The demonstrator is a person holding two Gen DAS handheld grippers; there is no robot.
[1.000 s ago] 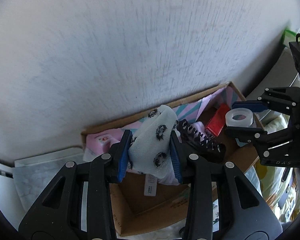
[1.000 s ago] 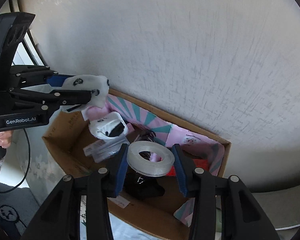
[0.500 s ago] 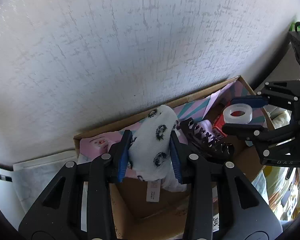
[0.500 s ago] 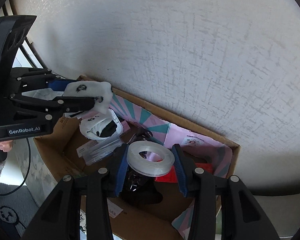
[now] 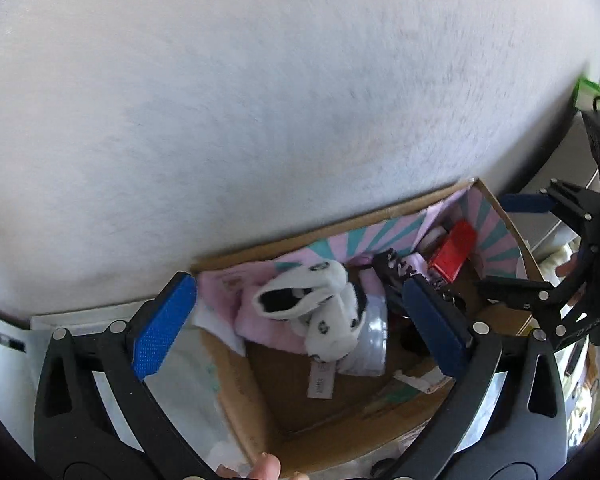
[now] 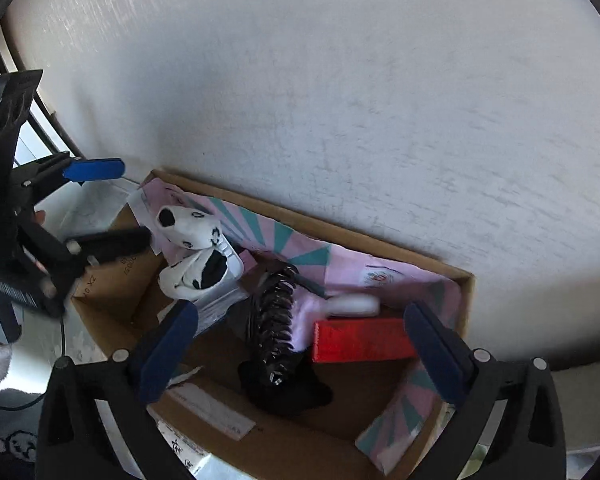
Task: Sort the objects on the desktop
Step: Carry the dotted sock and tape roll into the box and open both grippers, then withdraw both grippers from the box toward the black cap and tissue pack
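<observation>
A cardboard box (image 5: 256, 396) stands against a white wall. My left gripper (image 5: 300, 328) is open and empty above its left part. The white sock with black spots (image 5: 320, 304) lies in the box below it, on a pink cloth; it also shows in the right wrist view (image 6: 190, 226). My right gripper (image 6: 300, 348) is open and empty above the box (image 6: 466, 304). The clear tape roll is not visible in either view. The box also holds a black hair claw (image 6: 276, 320) and a red box (image 6: 360, 340).
A pink and teal patterned sheet (image 6: 300, 248) lines the back of the box. A second spotted sock (image 6: 198, 272) and a white oval object (image 6: 354, 306) lie inside. White paper labels (image 6: 210, 410) lie near the front wall. A flowered cloth (image 5: 188, 364) covers the surface left of the box.
Both grippers have opened. The sock has dropped from the left gripper into the box. The tape roll has left the right gripper and is out of sight.
</observation>
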